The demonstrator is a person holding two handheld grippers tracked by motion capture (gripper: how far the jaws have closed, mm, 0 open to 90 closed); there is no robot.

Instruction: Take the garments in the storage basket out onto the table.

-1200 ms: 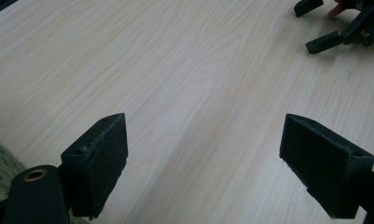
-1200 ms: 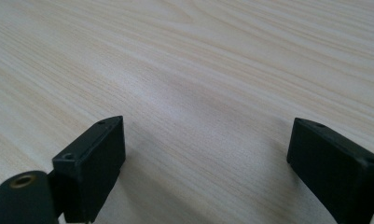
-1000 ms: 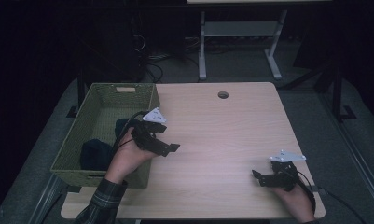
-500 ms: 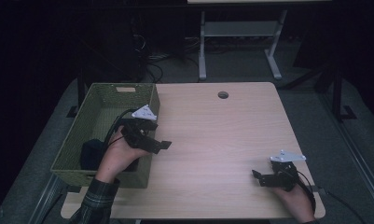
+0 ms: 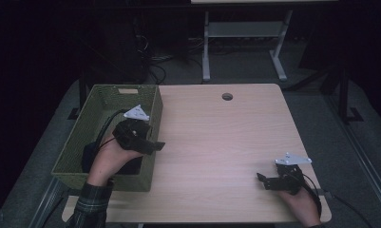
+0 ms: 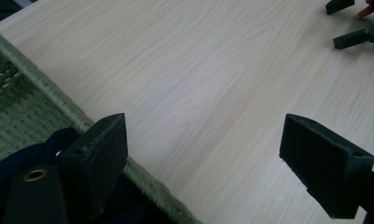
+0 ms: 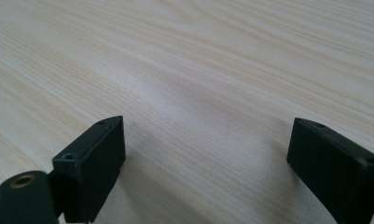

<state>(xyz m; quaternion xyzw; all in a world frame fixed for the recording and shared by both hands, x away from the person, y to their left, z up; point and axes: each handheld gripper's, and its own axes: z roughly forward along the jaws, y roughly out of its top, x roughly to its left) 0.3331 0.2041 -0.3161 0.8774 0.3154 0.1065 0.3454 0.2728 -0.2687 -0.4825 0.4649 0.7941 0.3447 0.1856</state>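
A green woven basket point(image 5: 99, 110) stands on the left part of the wooden table point(image 5: 216, 137). A dark blue cloth point(image 5: 89, 154) lies inside it near the front. My left gripper point(image 5: 155, 145) hovers over the basket's right wall, open and holding nothing. In the left gripper view its jaws point(image 6: 205, 130) stand wide apart, straddling the basket rim point(image 6: 58, 102), with the dark cloth point(image 6: 17, 158) under the left jaw. My right gripper point(image 5: 263, 181) rests low near the table's front right corner, open. In the right gripper view its jaws point(image 7: 203, 130) frame bare wood.
A round cable hole point(image 5: 227, 96) sits near the table's far edge. Beyond the table stands a white metal frame point(image 5: 245, 33) on a dark floor. The right gripper's jaws point(image 6: 352, 23) appear at the top right of the left gripper view.
My left gripper has drawn back and leftward from over the table to above the basket's right wall. The right gripper has stayed put.
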